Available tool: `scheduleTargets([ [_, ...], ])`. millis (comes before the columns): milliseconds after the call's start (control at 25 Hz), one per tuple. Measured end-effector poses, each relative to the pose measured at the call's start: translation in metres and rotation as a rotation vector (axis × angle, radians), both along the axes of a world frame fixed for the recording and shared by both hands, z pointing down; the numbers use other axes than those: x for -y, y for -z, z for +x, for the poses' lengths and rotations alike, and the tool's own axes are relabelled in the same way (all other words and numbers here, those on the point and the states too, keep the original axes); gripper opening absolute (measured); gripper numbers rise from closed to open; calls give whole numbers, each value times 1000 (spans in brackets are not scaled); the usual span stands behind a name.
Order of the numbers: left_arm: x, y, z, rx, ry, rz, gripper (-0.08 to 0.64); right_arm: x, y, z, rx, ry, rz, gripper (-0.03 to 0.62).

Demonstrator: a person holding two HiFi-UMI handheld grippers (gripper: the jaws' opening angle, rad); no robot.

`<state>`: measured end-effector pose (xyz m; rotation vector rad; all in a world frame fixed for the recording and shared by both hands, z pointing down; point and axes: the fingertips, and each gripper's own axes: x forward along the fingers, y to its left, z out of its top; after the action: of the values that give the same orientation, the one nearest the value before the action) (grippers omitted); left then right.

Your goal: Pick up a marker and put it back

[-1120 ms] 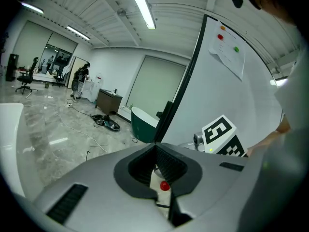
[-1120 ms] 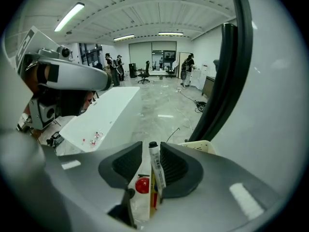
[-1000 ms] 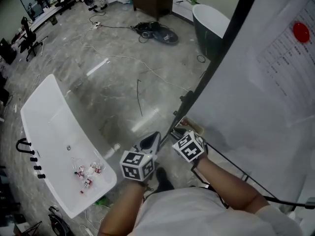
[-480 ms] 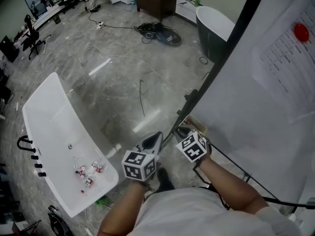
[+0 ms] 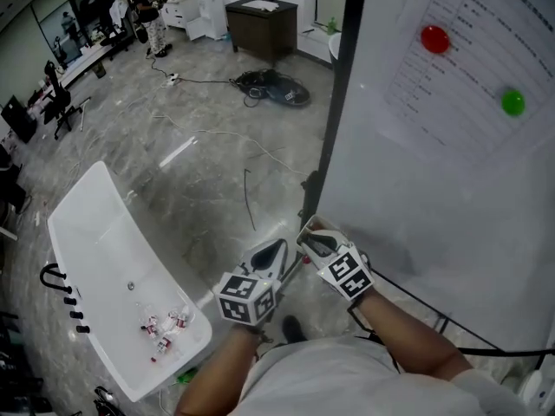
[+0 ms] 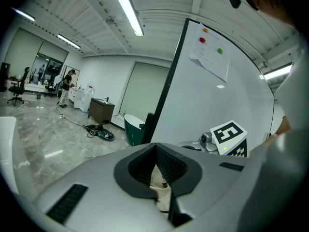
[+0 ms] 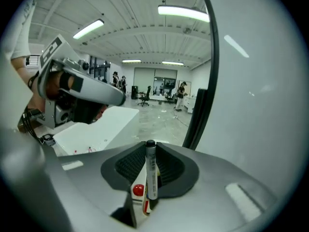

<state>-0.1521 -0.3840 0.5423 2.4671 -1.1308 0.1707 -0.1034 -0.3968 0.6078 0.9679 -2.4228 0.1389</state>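
Inside right gripper (image 7: 150, 152) — marker (image 7: 151, 178), lower end hidden.

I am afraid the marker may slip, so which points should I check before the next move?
1. Marker sits between the right gripper jaws: ok.
2. Marker lies straight along the jaws, with one end just past them: ok.
3. Which end of the marker points outward, cap or back: cannot tell.
4. Left gripper carries nothing, its jaws together: ok.
5. Whiteboard stands close beside the right gripper: ok.
6. Place where the marker goes back is in view: cannot tell.
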Motion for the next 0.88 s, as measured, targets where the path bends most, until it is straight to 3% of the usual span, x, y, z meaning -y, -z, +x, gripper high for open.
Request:
scheduleTargets([
  [160,-9,27,22,5,-18,47,2,-11,53,19,140,-16,74,69],
  [440,-9,83,45,-7,11,184,2,-21,135,53,335,-30,123,69],
  [680,-10,119,57,-11,34,255,2,-33,193,69,430,-18,185,69],
  [880,-14,130,66,-17,30,270,2,-40,216,76,451,-4,227,69],
])
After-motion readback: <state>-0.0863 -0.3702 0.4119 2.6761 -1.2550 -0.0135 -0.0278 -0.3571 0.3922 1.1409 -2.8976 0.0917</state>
